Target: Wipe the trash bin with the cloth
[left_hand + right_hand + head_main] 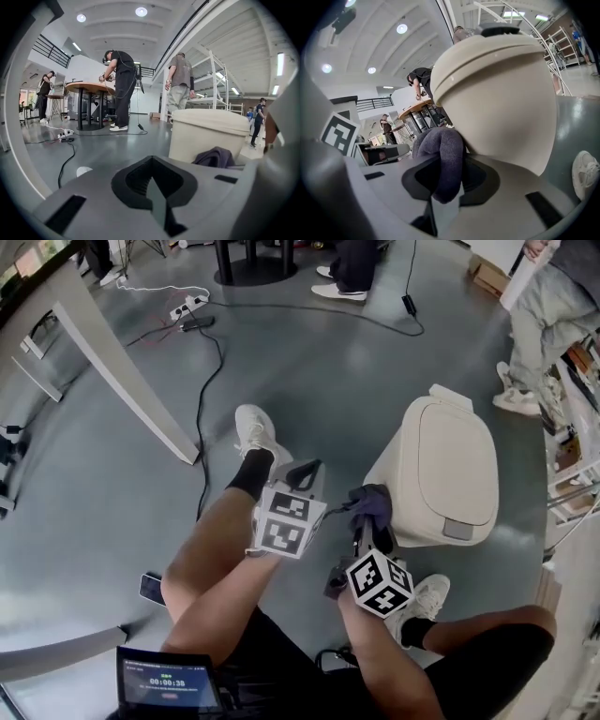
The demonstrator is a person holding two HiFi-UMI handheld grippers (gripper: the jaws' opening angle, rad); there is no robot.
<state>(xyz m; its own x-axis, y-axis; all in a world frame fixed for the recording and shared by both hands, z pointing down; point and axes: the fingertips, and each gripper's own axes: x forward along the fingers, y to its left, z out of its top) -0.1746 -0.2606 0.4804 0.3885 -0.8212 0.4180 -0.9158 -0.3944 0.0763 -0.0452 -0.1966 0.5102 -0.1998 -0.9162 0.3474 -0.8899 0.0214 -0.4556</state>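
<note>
On the grey floor (328, 362) stands one cream trash bin (450, 474) with its lid closed, between the kneeling person's two white shoes (255, 432) and just ahead of the two grippers. One dark purple-grey cloth (375, 502) is in play. The right gripper (364, 521) is clenched on it: in the right gripper view the cloth (443, 159) bulges out from between the jaws and presses against the bin's (497, 93) curved side wall, just below the lid's rim. The left gripper (305, 472) is well to the left of the bin and not touching it. Its jaws are drawn together with nothing between them, and in the left gripper view both the bin (206, 136) and the bunched cloth (215, 157) lie off to its right. One phone (153, 588) lies on the floor beside the person's left leg.
</note>
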